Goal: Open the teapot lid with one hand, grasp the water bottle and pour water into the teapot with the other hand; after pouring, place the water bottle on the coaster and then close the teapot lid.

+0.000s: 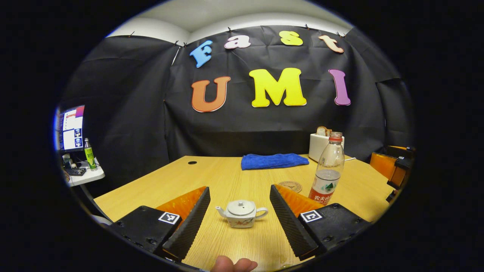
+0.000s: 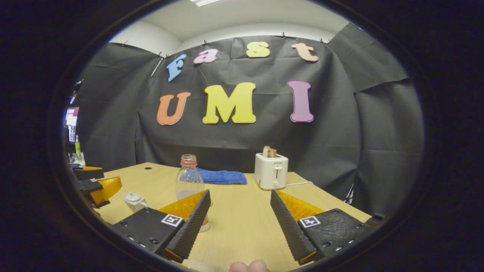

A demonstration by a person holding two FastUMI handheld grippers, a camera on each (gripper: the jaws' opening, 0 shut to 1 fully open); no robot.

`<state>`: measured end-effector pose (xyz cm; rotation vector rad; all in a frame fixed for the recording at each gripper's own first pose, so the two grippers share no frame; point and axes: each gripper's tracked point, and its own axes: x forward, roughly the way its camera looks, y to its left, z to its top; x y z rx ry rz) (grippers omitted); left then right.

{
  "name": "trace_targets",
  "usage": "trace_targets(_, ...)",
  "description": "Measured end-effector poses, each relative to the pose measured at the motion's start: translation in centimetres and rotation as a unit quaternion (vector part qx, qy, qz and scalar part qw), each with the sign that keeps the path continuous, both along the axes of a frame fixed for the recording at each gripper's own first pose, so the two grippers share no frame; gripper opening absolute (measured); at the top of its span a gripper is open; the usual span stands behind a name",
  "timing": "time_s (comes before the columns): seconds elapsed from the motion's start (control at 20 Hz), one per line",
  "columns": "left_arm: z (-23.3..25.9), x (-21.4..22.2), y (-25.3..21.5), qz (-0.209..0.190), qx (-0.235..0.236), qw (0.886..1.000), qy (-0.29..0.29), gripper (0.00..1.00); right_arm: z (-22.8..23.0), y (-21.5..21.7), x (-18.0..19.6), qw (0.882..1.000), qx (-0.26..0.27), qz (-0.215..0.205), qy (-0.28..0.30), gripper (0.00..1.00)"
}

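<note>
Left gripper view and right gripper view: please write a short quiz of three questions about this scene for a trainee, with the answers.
1. True or false: the lid sits on the teapot.
2. Multiple choice: what lies on the table behind the coaster, near the wall? A) a blue towel B) a plate C) a spoon
3. Short answer: in the right gripper view, what stands to the right of the bottle, with bread in it?

Key
1. True. The left gripper is open, with the teapot between its fingers and untouched.
2. A, the towel.
3. The toaster. The right gripper is open too.
</note>
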<state>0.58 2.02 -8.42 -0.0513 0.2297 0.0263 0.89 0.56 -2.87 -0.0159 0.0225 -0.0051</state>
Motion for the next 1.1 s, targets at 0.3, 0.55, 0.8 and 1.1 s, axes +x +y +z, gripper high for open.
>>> trace_targets(0.3, -2.5, 1.3, 0.1, -0.020, -0.013, 0.999, 0.041, 0.96, -1.7, 0.1, 0.3, 1.000, -0.009, 0.003, 0.018, 0.99)
trace_targets(0.55, -4.7, 2.8, 0.3, -0.032, -0.015, 0.996, 0.080, 0.78, -2.6, -1.5, 0.7, 0.999, -0.007, -0.014, 0.029, 0.95)
trace_targets(0.8, -5.5, 4.2, 0.4, -0.041, -0.012, 0.994, 0.098, 0.53, -3.1, -2.7, 1.2, 0.999, -0.002, -0.027, 0.038, 0.95)
trace_targets(1.1, -5.6, 5.0, 0.4, -0.044, 0.006, 0.994, 0.104, 0.28, -3.5, -2.6, 1.7, 0.999, -0.001, -0.025, 0.043, 0.95)
